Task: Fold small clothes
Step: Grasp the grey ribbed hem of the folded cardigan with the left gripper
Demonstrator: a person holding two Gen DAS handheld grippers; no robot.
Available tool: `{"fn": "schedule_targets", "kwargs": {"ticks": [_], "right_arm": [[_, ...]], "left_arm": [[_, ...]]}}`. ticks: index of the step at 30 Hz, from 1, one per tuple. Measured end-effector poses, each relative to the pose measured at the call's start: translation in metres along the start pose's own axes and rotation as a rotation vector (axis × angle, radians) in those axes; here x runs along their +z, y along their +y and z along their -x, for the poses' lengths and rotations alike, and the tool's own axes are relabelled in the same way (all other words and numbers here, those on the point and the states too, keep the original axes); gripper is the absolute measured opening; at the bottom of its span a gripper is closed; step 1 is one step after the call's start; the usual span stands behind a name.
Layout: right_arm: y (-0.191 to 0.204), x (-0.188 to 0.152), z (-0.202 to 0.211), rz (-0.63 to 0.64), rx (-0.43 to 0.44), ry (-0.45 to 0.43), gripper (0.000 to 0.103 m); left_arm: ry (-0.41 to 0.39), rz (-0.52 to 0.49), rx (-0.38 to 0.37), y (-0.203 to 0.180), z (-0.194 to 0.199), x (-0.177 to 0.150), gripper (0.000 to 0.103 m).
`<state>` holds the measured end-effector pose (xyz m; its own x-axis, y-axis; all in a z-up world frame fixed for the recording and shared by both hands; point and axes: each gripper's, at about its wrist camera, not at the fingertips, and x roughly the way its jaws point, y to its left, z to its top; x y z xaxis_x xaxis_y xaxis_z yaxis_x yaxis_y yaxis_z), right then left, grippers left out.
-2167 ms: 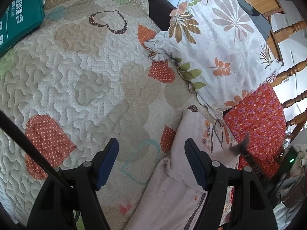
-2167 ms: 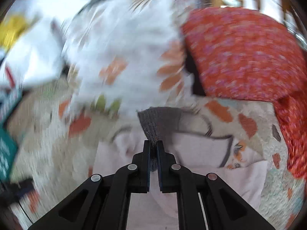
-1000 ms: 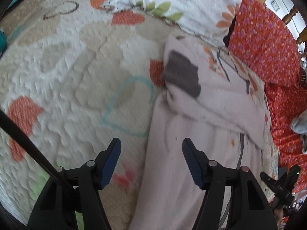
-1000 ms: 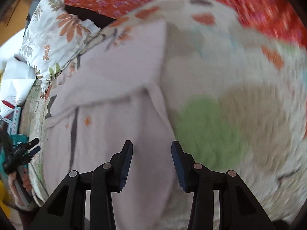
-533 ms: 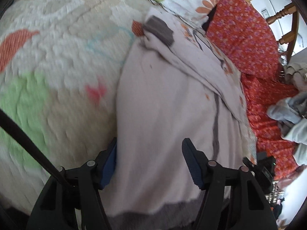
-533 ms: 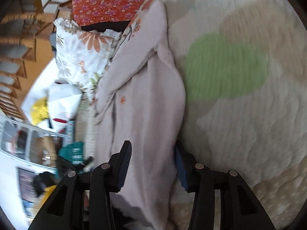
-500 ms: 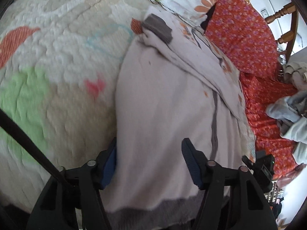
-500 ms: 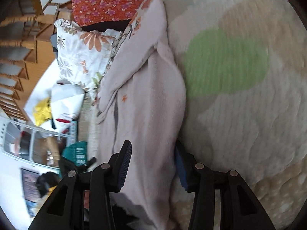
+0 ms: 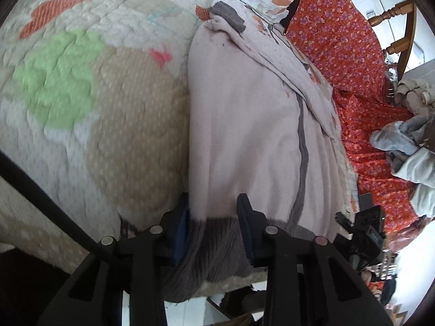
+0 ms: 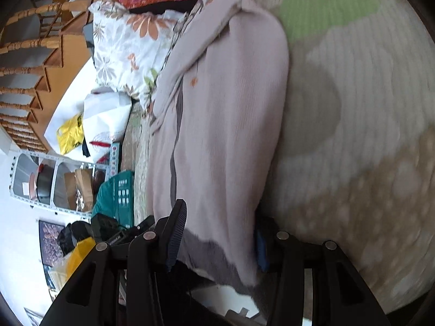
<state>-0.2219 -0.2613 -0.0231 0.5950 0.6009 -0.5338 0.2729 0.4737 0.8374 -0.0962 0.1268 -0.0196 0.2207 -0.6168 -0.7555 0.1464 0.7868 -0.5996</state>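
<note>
A pale pink sweater [image 9: 244,122] [image 10: 225,108] with a grey hem [image 9: 217,244] lies lengthwise on the quilted bedspread [image 9: 95,108], its sleeves folded across the far end. My left gripper [image 9: 213,209] straddles the hem's left corner. Its jaws are closing: one finger sits on top of the cloth and the other is tucked behind the sweater's edge. My right gripper [image 10: 217,222] straddles the hem's right corner [image 10: 212,252] in the same way, jaws apart, with the far finger half hidden by the fabric.
The bed's front edge runs just below both grippers. A floral pillow [image 10: 127,46] and red flowered cloth [image 9: 339,40] lie beyond the sweater. Grey clothes [image 9: 407,135] are piled at the right, by a wooden chair [image 9: 394,13]. A teal box [image 10: 114,195] and a white bag [image 10: 106,119] sit off the bed.
Both grippers have travelled from the sleeve end down the sweater to its grey hem at the bed's edge. The left jaws have narrowed around the hem corner.
</note>
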Motion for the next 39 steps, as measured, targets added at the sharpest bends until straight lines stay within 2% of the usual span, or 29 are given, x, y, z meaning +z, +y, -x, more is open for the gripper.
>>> {"fn": "schedule_targets", "kwargs": {"ticks": [4,11,15,20,22,24,25,28,30,31,32,33,36,39], "right_arm": [[0.006,-0.012,-0.006,0.022,-0.011,0.025,0.048],[0.007,-0.019,-0.009,0.028,-0.014,0.035,0.048],[0.005,-0.024,-0.008,0.026,-0.016,0.034,0.048],[0.01,-0.034,-0.008,0.061,-0.055,0.03,0.048],[0.013,-0.039,-0.01,0.08,-0.075,0.037,0.048],[0.014,-0.043,-0.011,0.102,-0.099,0.041,0.048],[0.016,-0.045,-0.013,0.115,-0.113,0.045,0.048],[0.025,-0.049,-0.017,0.168,-0.168,0.041,0.048],[0.03,-0.05,-0.02,0.195,-0.213,0.032,0.038],[0.033,-0.049,-0.021,0.213,-0.258,0.026,0.011],[0.033,-0.047,-0.022,0.225,-0.29,0.031,0.01],[0.031,-0.045,-0.021,0.208,-0.267,0.035,0.009],[0.02,-0.042,-0.008,0.123,-0.177,0.03,0.009],[0.013,-0.044,0.014,0.07,-0.091,0.016,0.008]], "left_arm": [[0.034,0.044,-0.052,0.008,-0.003,-0.011,0.032],[0.01,0.023,-0.024,0.003,-0.004,-0.016,0.034],[-0.002,0.047,-0.062,0.003,-0.004,-0.017,0.046],[-0.007,0.018,-0.045,-0.002,-0.006,-0.017,0.046],[-0.008,0.0,-0.018,-0.005,-0.006,-0.018,0.04],[-0.016,0.0,0.032,-0.004,-0.007,-0.019,0.019],[-0.02,0.008,0.051,-0.001,-0.007,-0.019,0.016],[-0.03,0.045,0.047,0.005,-0.005,-0.02,0.011],[-0.034,0.037,0.073,0.003,-0.004,-0.019,0.009],[-0.047,0.024,0.095,-0.001,-0.001,-0.019,0.009],[-0.063,0.011,0.11,-0.004,0.003,-0.019,0.009],[-0.083,0.001,0.12,-0.007,0.009,-0.02,0.009],[-0.103,0.01,0.076,-0.01,0.028,-0.026,0.009],[-0.124,-0.024,0.08,-0.018,0.046,-0.042,0.008]]}}
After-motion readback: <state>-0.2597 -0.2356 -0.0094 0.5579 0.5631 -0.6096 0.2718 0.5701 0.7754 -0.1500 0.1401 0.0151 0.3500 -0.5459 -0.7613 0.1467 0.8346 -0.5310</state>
